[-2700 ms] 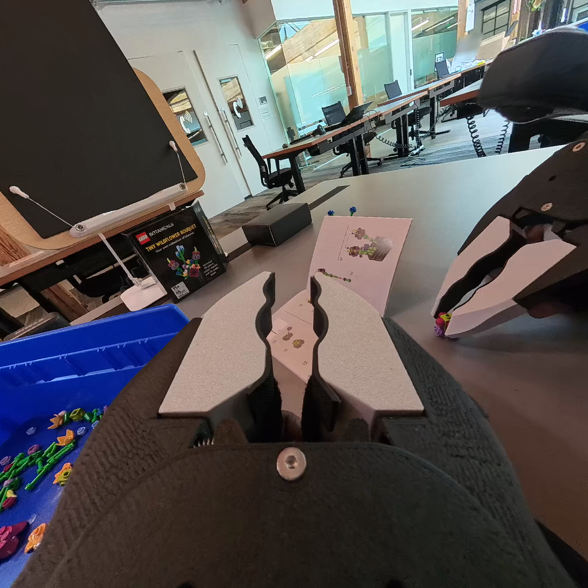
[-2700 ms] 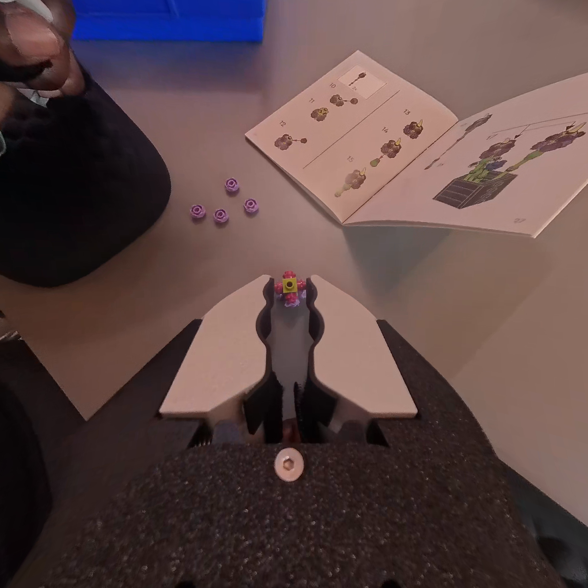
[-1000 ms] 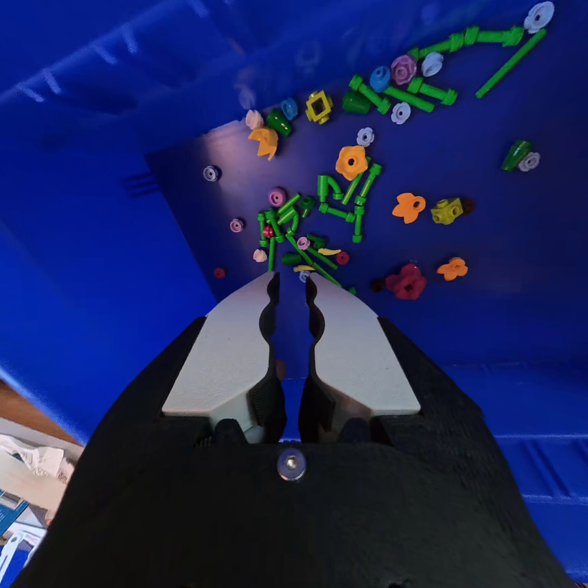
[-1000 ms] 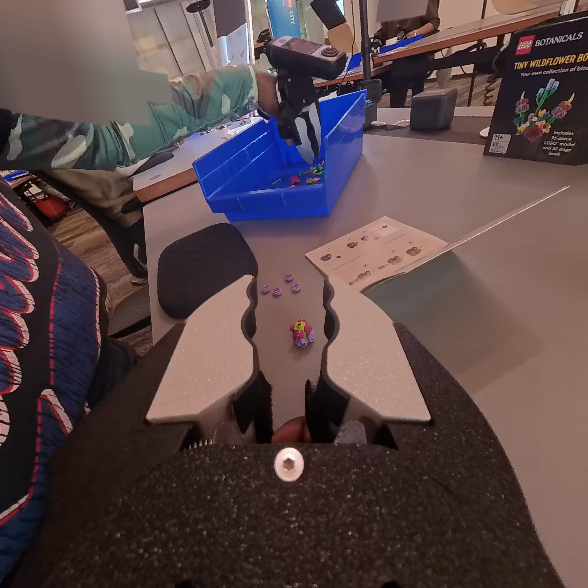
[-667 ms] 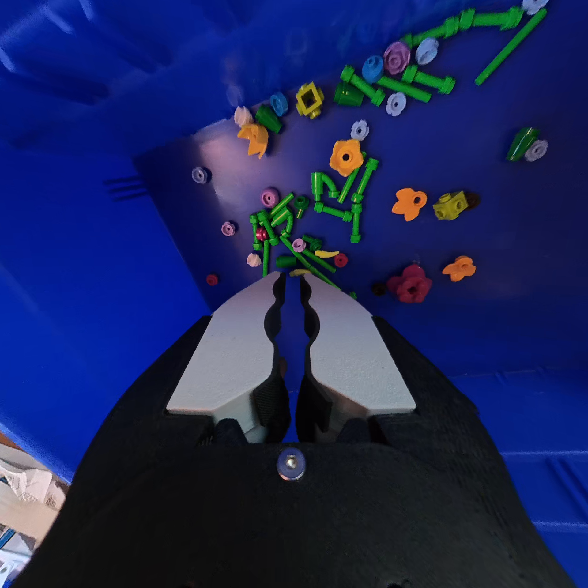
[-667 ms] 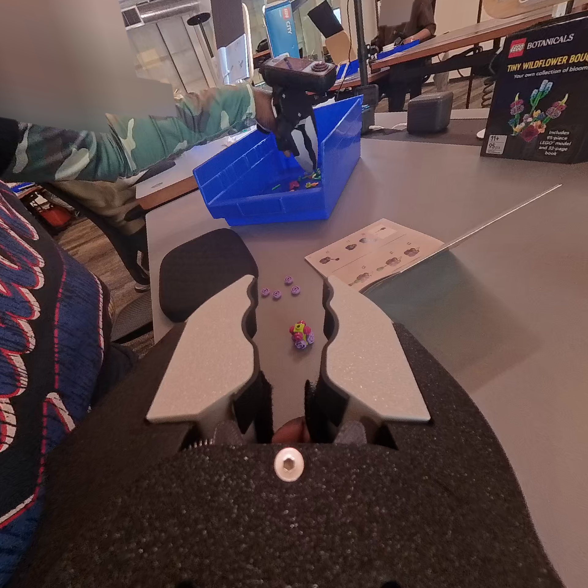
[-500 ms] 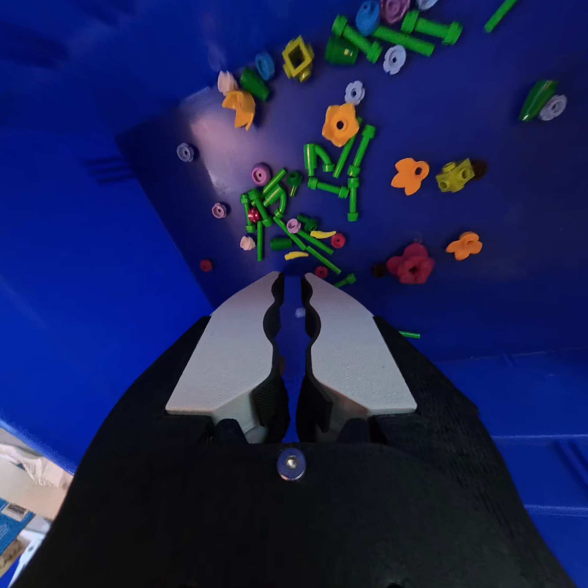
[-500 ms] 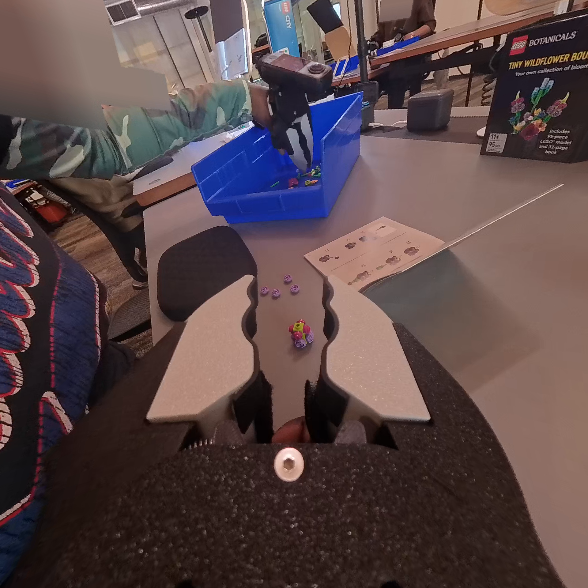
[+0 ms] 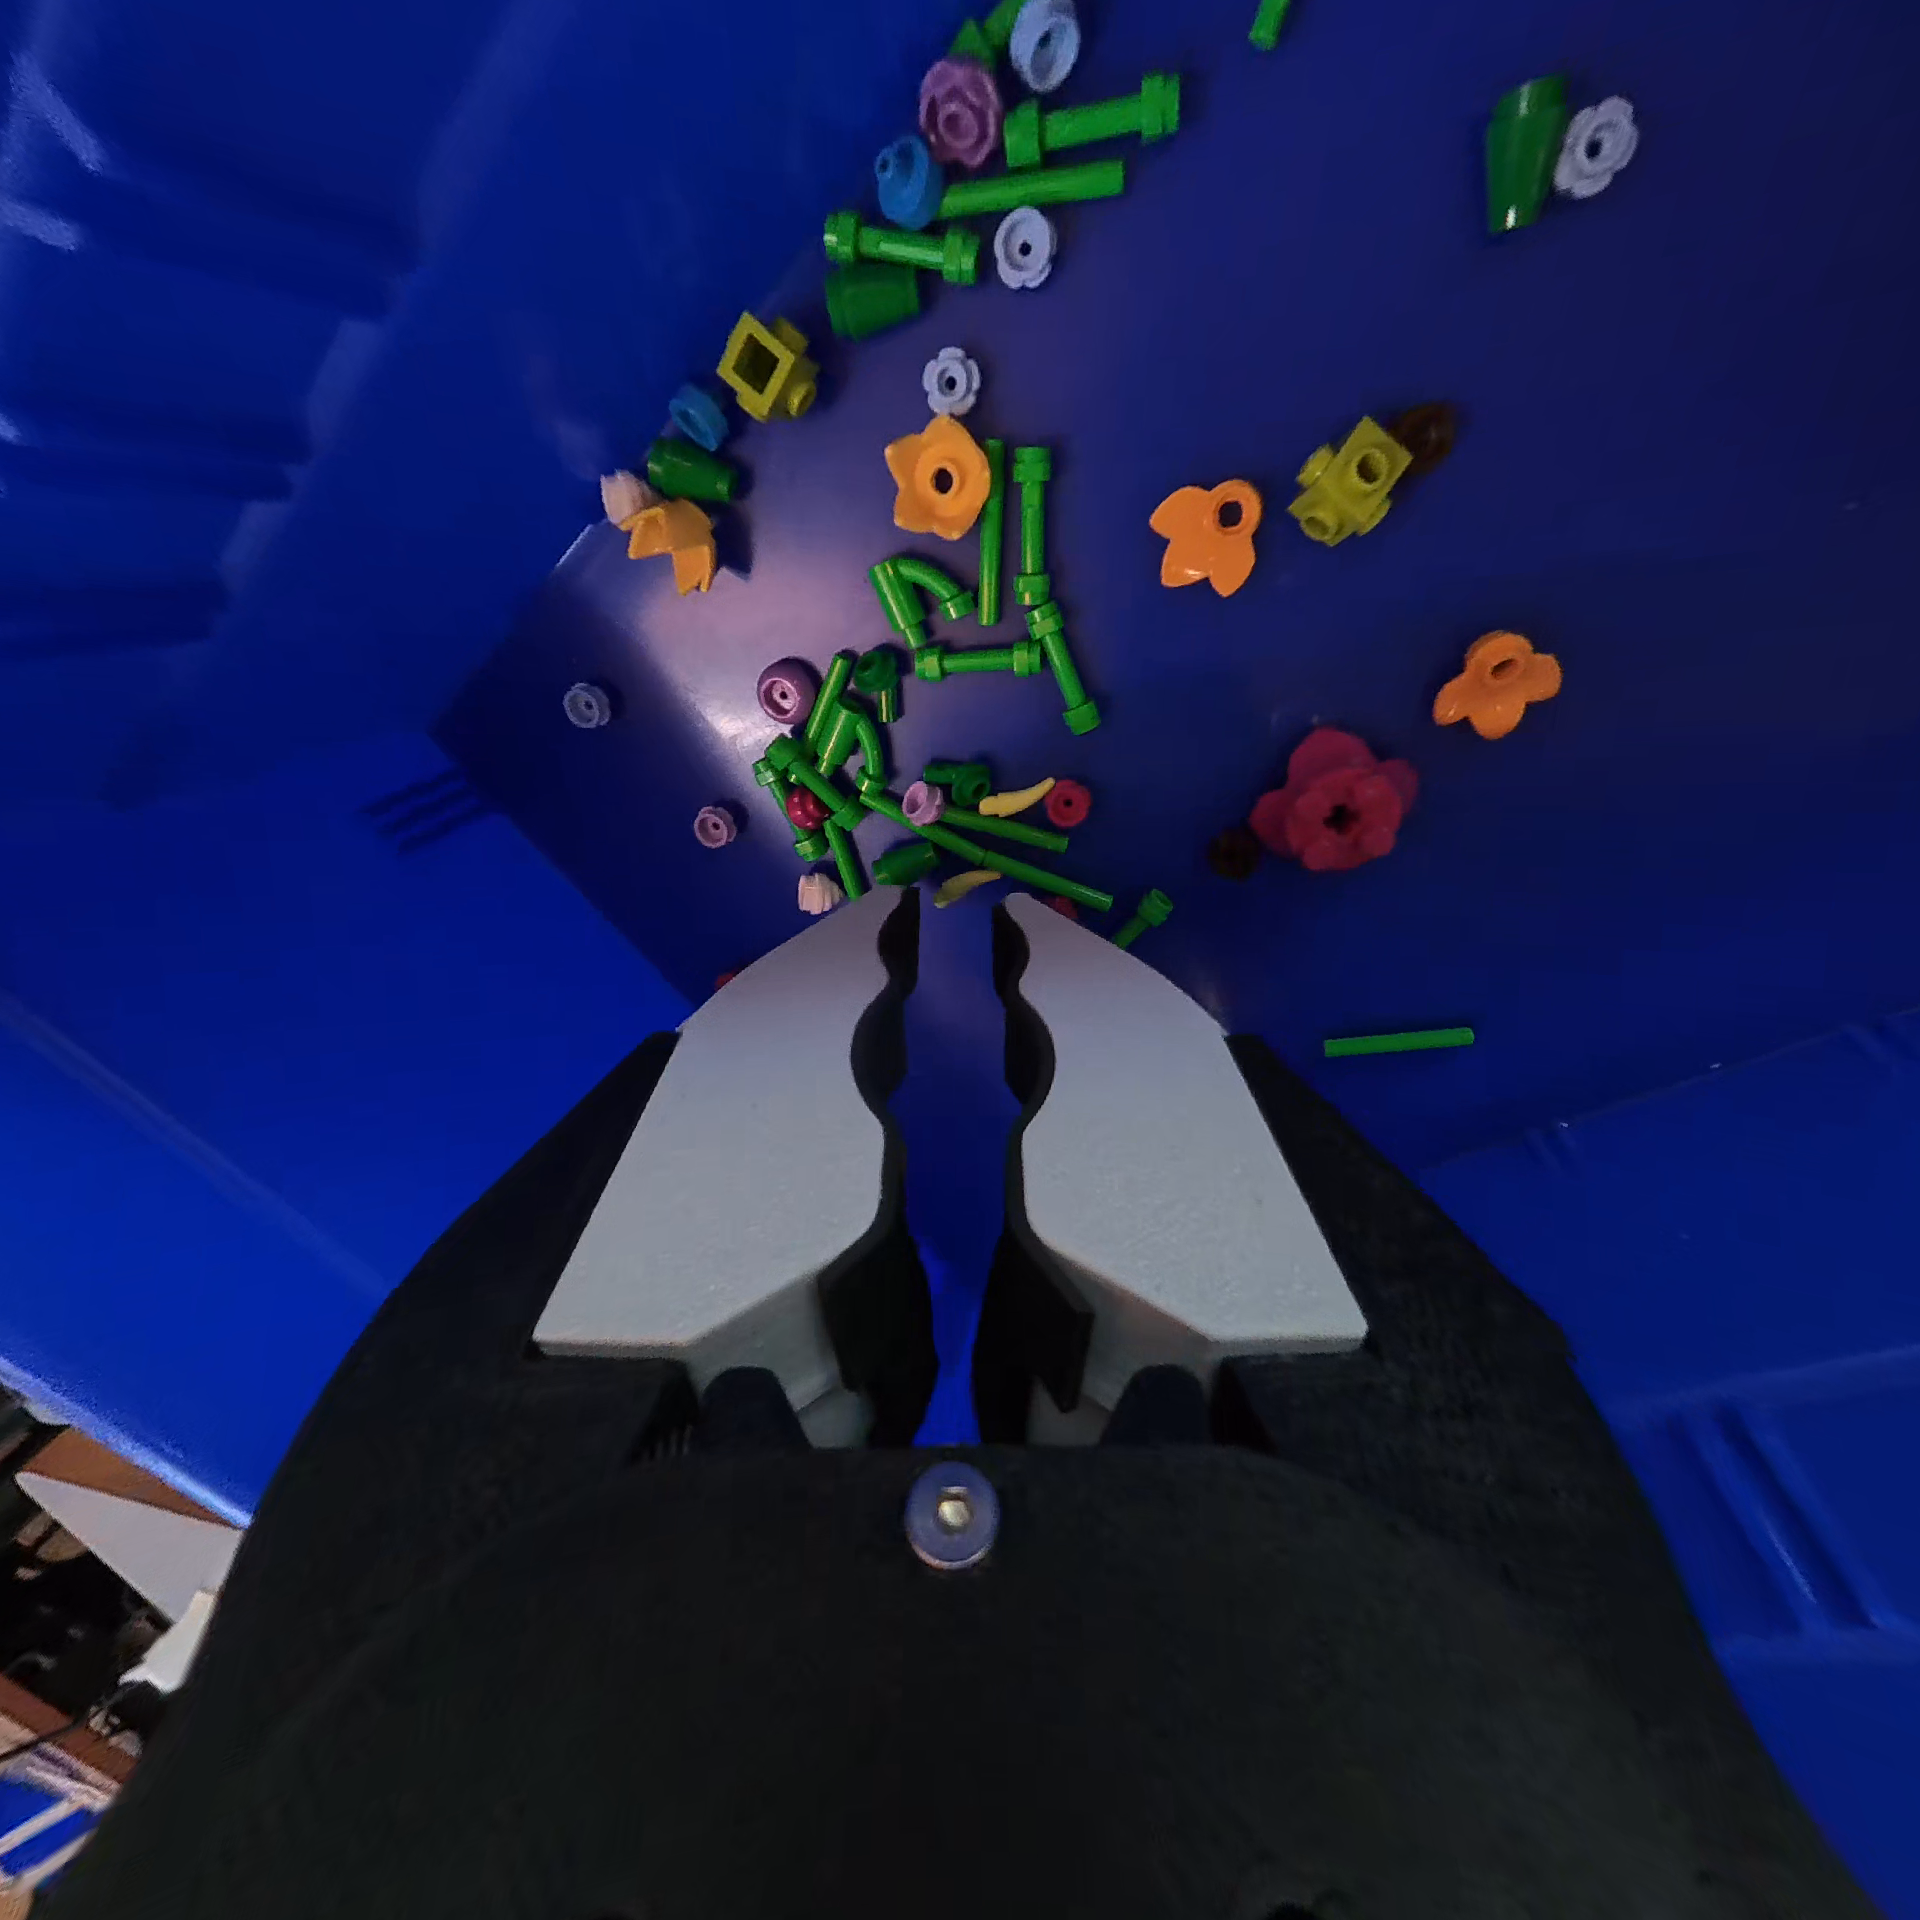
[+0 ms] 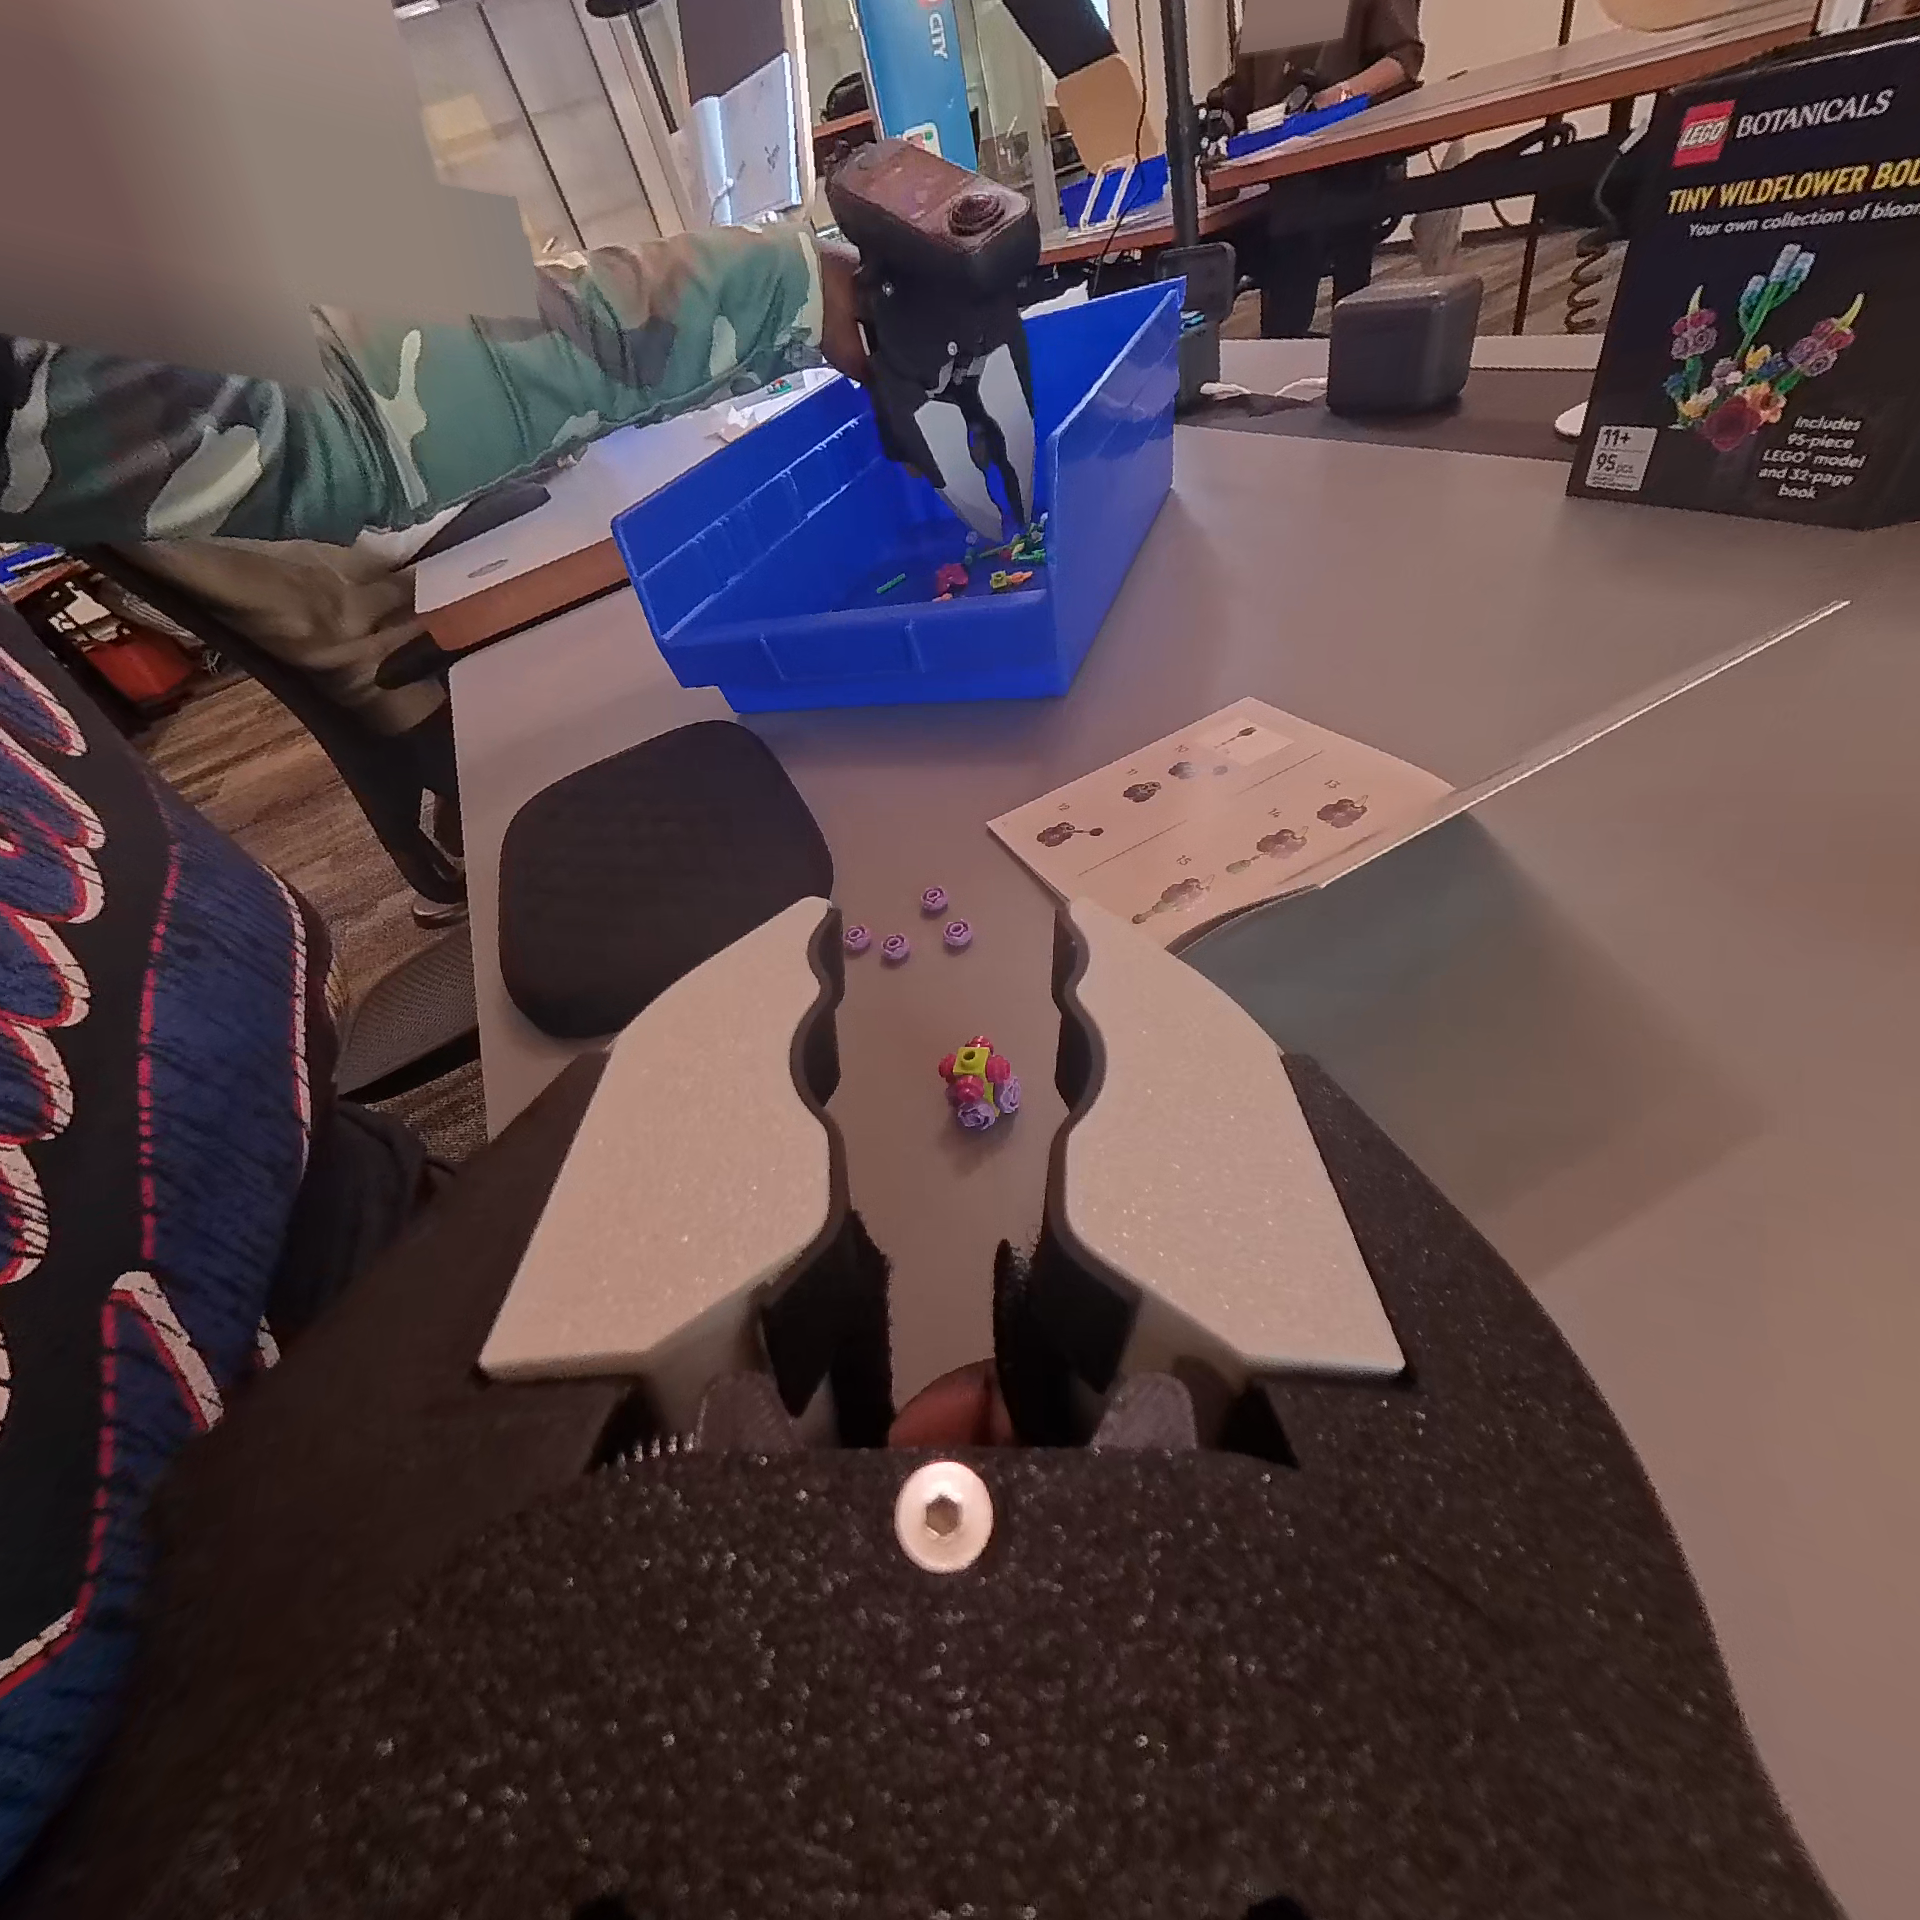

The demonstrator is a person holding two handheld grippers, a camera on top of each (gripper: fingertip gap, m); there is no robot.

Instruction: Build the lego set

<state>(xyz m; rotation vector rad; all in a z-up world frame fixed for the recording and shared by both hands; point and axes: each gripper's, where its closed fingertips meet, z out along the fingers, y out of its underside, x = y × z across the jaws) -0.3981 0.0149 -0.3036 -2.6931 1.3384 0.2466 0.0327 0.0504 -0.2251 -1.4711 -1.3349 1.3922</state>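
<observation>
Left wrist view: claw (image 9: 956, 906) tips hide pieces in blue bin (image 9: 260, 935).

Glossy plastic blue bin (image 9: 312, 520), matt smooth grey table (image 10: 1455, 623), paper booklet (image 10: 1216, 821).

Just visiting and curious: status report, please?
Left gripper open, down in the blue bin over green stems. Right gripper open, empty, above the small flower piece on the table. Nothing blocking.

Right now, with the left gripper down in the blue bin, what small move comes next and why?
Probably ease the left gripper slightly forward and close on the small yellow curved piece at its tips: the jaws stand open and empty.
</observation>
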